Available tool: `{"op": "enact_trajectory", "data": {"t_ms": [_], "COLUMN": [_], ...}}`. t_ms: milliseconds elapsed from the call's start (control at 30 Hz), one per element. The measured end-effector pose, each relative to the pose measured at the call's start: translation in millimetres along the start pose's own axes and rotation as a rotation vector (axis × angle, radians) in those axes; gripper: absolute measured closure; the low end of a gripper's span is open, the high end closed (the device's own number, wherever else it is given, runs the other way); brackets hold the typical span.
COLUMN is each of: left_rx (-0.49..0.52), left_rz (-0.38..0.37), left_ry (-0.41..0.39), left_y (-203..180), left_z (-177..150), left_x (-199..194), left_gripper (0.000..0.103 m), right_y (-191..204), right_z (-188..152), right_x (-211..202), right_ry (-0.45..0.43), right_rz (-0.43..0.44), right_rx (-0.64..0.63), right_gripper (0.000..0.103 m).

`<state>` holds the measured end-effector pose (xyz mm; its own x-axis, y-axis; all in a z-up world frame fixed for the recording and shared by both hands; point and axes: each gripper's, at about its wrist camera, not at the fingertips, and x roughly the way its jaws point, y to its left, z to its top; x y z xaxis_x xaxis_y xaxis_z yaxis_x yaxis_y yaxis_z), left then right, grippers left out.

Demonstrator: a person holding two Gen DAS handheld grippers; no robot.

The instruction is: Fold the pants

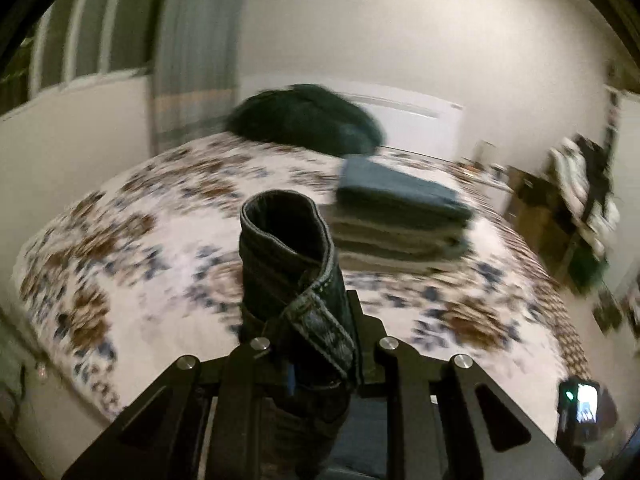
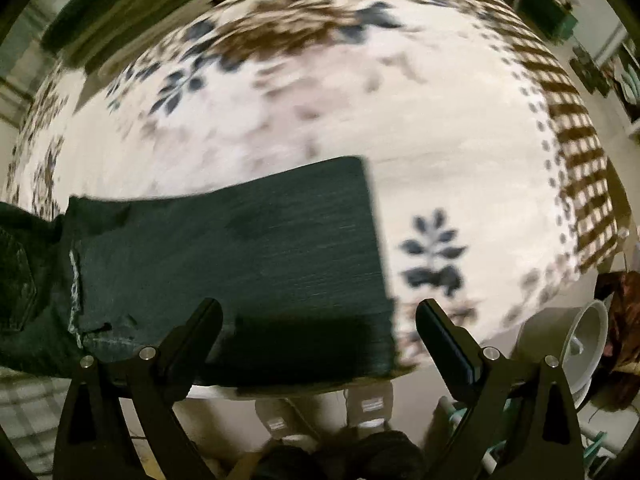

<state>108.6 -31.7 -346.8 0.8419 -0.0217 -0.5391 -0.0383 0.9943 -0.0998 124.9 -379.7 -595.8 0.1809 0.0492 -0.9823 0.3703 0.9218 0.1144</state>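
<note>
Pants [image 2: 240,264] on bed [image 2: 460,152], left tool [image 1: 316,336] pinching waistband (blurred), right tool [image 2: 320,320] spread.

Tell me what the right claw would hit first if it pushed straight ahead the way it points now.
Most likely the dark pants lying on the floral bedspread. The open right claw points down at the folded leg near the bed edge, so denim comes first, bedspread under it. Depth is unclear through blur.

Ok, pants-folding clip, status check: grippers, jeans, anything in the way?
Left gripper shut on jeans waistband, lifted. Right gripper open over the dark jeans on the bedspread. Folded stack beyond, clear.
</note>
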Motion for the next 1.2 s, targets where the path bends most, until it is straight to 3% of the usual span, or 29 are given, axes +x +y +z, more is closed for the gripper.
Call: {"op": "enact_trajectory", "data": {"t_ms": [200,367,500,633,700,767,800,833,933,1067,1200], "left_rx": [0.113,0.149,0.229,0.276,0.246,0.222,0.217,0.210,0.150,0.086,0.063], "left_rz": [-0.190,-0.318,-0.325,-0.305,-0.329,-0.374,-0.380,-0.374,-0.358,-0.194,0.018], "left_ry": [0.077,0.210,0.332,0.547,0.602,0.630,0.640,0.650,0.658,0.641,0.655], "left_y": [-109,-189,-236,-263,-262,-257,-254,-249,-220,-155,-81], "left_z": [-25,-73,-123,-158,-164,-162,-158,-154,-135,-109,-108], "left_x": [8,37,67,94,91,83,77,72,61,69,100], "left_gripper": [0.087,0.087,0.085,0.074,0.068,0.049,0.023,0.007,0.007,0.007,0.007], "right_y": [-85,-163,-215,-250,-264,-274,-276,-280,-277,-241,-201], "right_z": [5,-8,-18,-24,-25,-20,-18,-13,2,20,34], "right_x": [-9,-7,-9,-12,-17,-21,-24,-27,-32,-18,27], "right_ry": [-0.002,0.023,0.036,0.041,0.026,0.002,-0.011,-0.024,-0.031,0.049,0.211], "right_rz": [-0.010,-0.049,-0.076,-0.054,-0.008,0.064,0.108,0.160,0.330,0.612,0.693], "right_rx": [0.125,0.244,0.304,0.347,0.359,0.368,0.369,0.368,0.356,0.296,0.284], "right_gripper": [0.004,0.004,0.004,0.004,0.004,0.004,0.004,0.004,0.004,0.001,0.001]}}
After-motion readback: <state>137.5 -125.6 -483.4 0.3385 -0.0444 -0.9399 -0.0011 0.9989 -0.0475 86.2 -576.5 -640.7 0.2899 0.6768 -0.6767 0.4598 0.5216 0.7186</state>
